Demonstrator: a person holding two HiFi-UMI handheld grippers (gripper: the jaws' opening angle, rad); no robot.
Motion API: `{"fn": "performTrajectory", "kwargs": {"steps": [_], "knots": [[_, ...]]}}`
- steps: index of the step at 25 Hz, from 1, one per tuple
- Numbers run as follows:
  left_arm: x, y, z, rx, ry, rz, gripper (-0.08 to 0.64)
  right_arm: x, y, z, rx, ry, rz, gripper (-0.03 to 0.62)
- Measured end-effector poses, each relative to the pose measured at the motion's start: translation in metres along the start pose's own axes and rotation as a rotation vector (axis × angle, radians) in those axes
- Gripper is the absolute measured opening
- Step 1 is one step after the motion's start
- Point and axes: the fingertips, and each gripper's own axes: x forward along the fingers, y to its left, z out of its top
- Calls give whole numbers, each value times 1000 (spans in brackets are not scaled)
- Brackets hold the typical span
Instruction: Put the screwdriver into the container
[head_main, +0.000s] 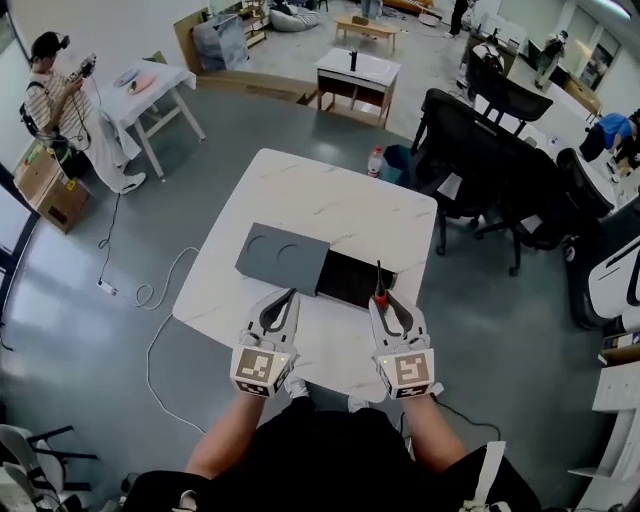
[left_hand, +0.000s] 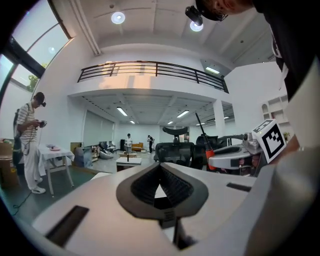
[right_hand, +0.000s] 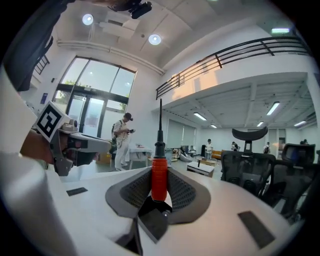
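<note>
Gripped screwdriver (right_hand: 159, 181) by cylindrical red handle between right gripper's (head_main: 384, 303) ribbed pads (right_hand: 134, 192), slim black shaft toward twelve o'clock. Held left gripper (head_main: 283, 300) closed, empty, near rectangular dark container (head_main: 352, 282).

White table (head_main: 335, 200), black office chairs (head_main: 468, 140)

Bright, even indoor light from round ceiling lamps (right_hand: 87, 19) and tall windows (right_hand: 95, 100), which are slightly blown out. White table (head_main: 340, 210) is well exposed, with only soft shadows on the floor around it. Heavy fisheye bend; dark vignetted corners in both gripper views. Screwdriver (right_hand: 159, 177) is sharp, nearest foreground soft.
</note>
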Motion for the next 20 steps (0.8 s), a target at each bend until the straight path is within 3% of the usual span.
{"fn": "performTrajectory", "kwargs": {"steps": [8,15,20], "knots": [[29,23,-18,-2,23,-142,6,14,-4,-27,-47,113,-133,108],[46,25,-31,-27,38,-163,6,19,-8,-54,-102,211,-112,108],[61,22,-40,-27,43,-168,6,30,-21,-85,-196,317,-85,107]]}}
